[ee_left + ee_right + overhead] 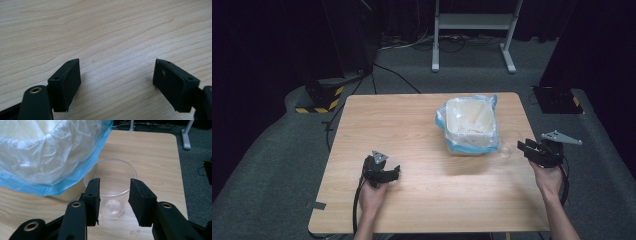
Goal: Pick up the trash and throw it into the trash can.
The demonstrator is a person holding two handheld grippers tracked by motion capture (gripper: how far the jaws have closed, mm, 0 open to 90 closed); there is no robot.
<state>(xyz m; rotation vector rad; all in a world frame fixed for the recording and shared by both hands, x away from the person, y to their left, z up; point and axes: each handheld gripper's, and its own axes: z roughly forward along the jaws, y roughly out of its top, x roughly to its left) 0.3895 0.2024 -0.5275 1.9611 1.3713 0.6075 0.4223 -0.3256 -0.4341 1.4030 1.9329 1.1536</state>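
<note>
Clear plastic cup (110, 188) stands upright on the wooden table (422, 200), centre of the right gripper view, just beside the lined bin (470, 125) that occupies the upper left of that frame. In the high view the cup (506, 143) is faint, right of centre, between the bin and the right gripper (528, 148).

Right gripper (113, 200) — jaws parted, one on each side of the cup's near wall, pointed level at it. The pads do not appear to press on the cup; I read this as lined up for a grasp, not yet a hold. Jaw gap looks roughly matched to the cup's width, which suits a thin wall that would buckle under a hard squeeze.

Left gripper (384, 172) — lower left of centre in the high view, resting low over bare tabletop. Its own view shows the jaws (116, 80) spread wide, nothing between them; parked out of the way, probably.

Bin's blue-edged plastic liner (50, 157) is folded over the rim, mouth open upward — a likely destination for the cup.
</note>
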